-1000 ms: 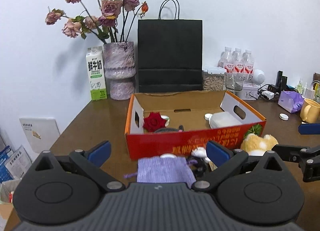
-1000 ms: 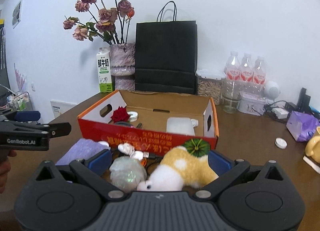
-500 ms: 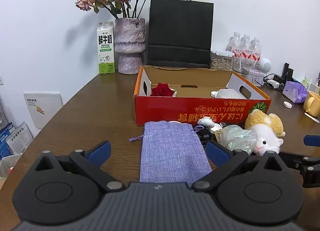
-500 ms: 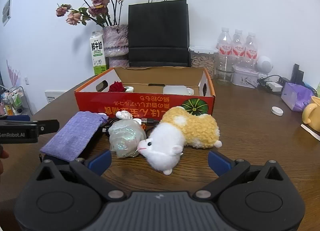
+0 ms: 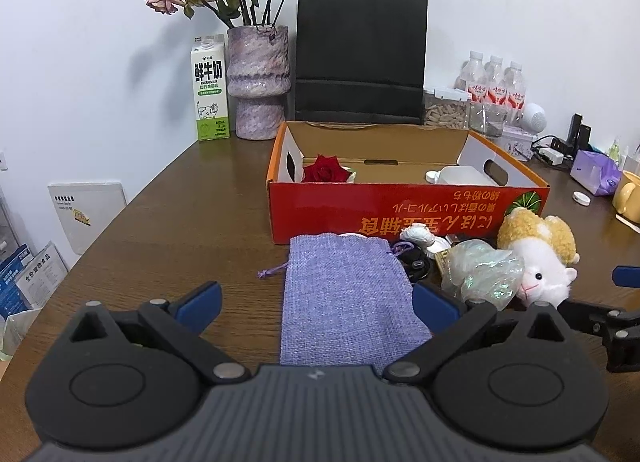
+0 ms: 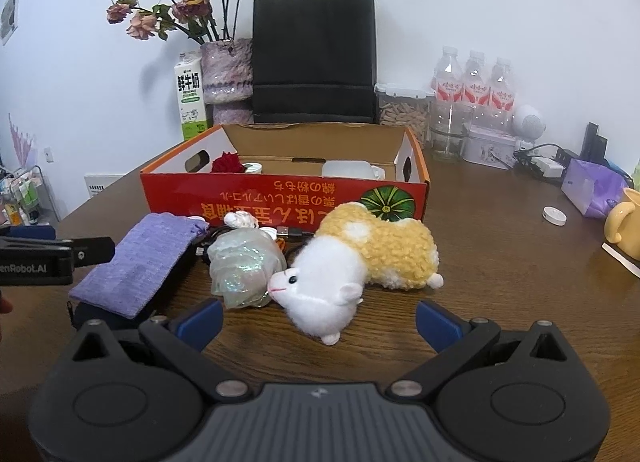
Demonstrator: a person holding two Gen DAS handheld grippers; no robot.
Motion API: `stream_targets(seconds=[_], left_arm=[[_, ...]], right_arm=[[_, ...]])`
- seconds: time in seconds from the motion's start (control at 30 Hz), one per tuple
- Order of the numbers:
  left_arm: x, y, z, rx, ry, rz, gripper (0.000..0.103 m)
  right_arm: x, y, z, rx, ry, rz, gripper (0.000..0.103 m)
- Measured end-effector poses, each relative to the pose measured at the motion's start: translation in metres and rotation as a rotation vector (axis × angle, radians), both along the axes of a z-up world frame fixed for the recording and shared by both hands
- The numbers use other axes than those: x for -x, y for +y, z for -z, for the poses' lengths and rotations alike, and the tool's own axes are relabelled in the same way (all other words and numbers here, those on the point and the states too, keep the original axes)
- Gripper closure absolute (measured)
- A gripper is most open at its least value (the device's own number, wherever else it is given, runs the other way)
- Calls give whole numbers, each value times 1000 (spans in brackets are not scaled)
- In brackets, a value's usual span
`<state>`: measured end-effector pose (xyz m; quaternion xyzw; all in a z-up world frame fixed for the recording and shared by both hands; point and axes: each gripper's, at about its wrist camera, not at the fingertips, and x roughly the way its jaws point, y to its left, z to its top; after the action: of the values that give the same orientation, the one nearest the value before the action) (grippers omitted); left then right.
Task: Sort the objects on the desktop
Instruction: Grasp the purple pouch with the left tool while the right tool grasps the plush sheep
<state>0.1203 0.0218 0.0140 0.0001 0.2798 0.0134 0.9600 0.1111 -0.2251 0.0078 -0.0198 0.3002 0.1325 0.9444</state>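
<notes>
A red cardboard box [image 5: 404, 214] [image 6: 280, 198] stands mid-table, holding a red rose [image 5: 326, 169], a roll of tape [image 6: 250, 168] and a white container [image 5: 464, 176]. In front of it lie a purple cloth pouch [image 5: 344, 294] [image 6: 144, 258], a crumpled iridescent bag [image 5: 484, 270] [image 6: 244, 262], a yellow and white plush animal [image 5: 540, 250] [image 6: 360, 258], a small white figure [image 5: 418, 232] and black cables [image 5: 416, 262]. My left gripper [image 5: 316, 300] is open just short of the pouch. My right gripper [image 6: 318, 316] is open just short of the plush.
Along the back wall stand a milk carton [image 5: 210, 90], a vase of dried roses [image 5: 258, 82], a black paper bag [image 5: 360, 54], water bottles [image 6: 474, 80] and a jar [image 6: 404, 110]. To the right are a purple packet [image 6: 592, 186], a yellow mug [image 6: 624, 222] and a white cap [image 6: 554, 216].
Both grippers have pulled back from the box towards the table's front edge. The pouch, bag and plush now lie in front of the fingers, not between them. Both stay open.
</notes>
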Motion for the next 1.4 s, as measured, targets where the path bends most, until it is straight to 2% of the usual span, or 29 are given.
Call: stream_targets(seconds=[0.37,0.63,0.73,0.87,0.9,0.93,1.0,1.07,1.27,1.33,1.4], left_arm=[[-14,2,5,-4,30,-7,0],[-42,-4,11,-13,60,5,0],[-54,-5,19,-15,93,6,1],[-61,2,27,41,124,17,9],[-61,2,28,56,125,25,13],[-61,3,28,71,126,38,16],[-60,2,28,85,127,59,26],[-59,2,27,96,123,76,34],[-54,-1,24,92,105,68,48],[-52,-1,21,85,92,64,55],[-49,-2,18,75,78,69,68]], right_arm=[[-19,4,1,18,-26,12,2],[-53,9,-2,13,-14,49,13],[-63,12,4,7,22,62,21],[-69,11,18,-12,69,62,22],[-71,10,21,-22,82,62,24],[-72,9,24,-30,93,62,27],[-74,8,28,-53,119,55,41],[-73,6,30,-70,124,51,47],[-67,1,30,-81,100,45,51],[-65,0,30,-86,95,45,51],[-62,-2,28,-91,87,44,52]])
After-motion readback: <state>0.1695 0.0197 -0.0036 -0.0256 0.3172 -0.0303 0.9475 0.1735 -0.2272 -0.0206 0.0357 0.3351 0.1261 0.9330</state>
